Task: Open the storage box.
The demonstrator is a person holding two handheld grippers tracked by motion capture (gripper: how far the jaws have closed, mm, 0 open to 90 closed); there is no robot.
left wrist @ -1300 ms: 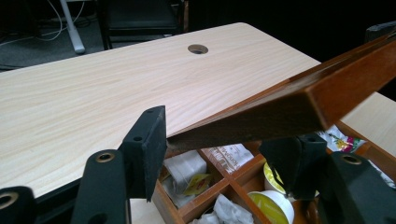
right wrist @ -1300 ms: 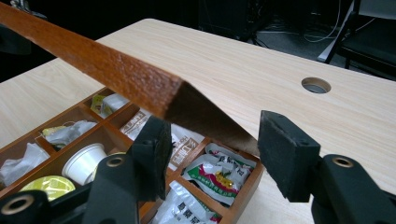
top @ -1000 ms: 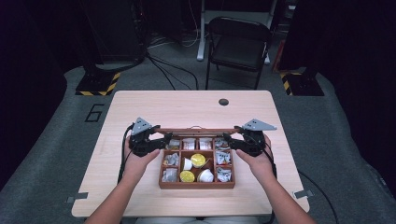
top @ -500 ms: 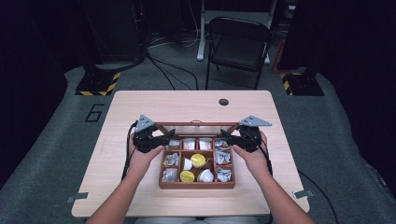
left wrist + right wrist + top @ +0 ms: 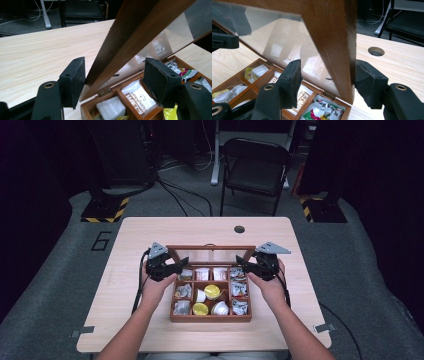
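A wooden compartment box (image 5: 210,318) sits on the table with its glass lid (image 5: 210,248) tilted up on its back hinges. Inside are tea bags (image 5: 136,96), yellow-topped cups (image 5: 212,291) and crinkled packets (image 5: 322,112). My left gripper (image 5: 183,263) straddles the lid's left side rail (image 5: 130,37). Its jaws have just been opening: the left pad (image 5: 76,80) rests against the rail and the right pad stands off it. My right gripper (image 5: 240,260) straddles the lid's right side rail (image 5: 329,30). The rear pad (image 5: 367,82) is at the wood, the front pad apart from it.
The light wooden table (image 5: 150,235) has a round cable hole (image 5: 239,229) behind the box. A black folding chair (image 5: 257,165) and floor cables lie beyond the far edge. The person's forearms come in from the table's near edge on both sides of the box.
The lid's top rail has climbed in the high view, so the lid is tilted further open. My left gripper shifted slightly right toward the box. The right gripper stayed about where it was.
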